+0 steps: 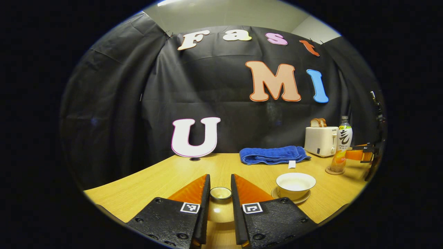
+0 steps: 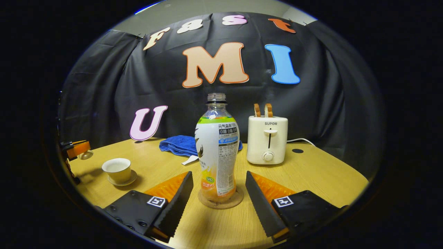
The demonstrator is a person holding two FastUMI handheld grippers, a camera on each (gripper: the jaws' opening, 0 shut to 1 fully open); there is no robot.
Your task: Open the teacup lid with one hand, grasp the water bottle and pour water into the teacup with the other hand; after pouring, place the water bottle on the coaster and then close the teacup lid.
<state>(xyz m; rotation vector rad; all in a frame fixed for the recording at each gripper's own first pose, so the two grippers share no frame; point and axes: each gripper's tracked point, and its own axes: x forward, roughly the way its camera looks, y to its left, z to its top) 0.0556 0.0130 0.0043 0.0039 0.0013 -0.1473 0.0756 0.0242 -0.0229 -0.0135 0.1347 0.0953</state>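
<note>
- My left gripper has its two fingers squeezed on the knob of the teacup lid. The lid's lower edge is hidden behind the fingers, so I cannot tell if it touches the table.
- Just to the right of it, the teacup sits open on its saucer.
- My right gripper has its fingers spread wide, one on each side of the water bottle, and neither one touches it.
- The bottle stands straight up on the round coaster. It has no cap, and only a little orange drink shows at the bottom.
- Behind it are a blue towel and a white toaster with bread in it.
- Far left in the right gripper view, the other gripper is half cut off.
</note>
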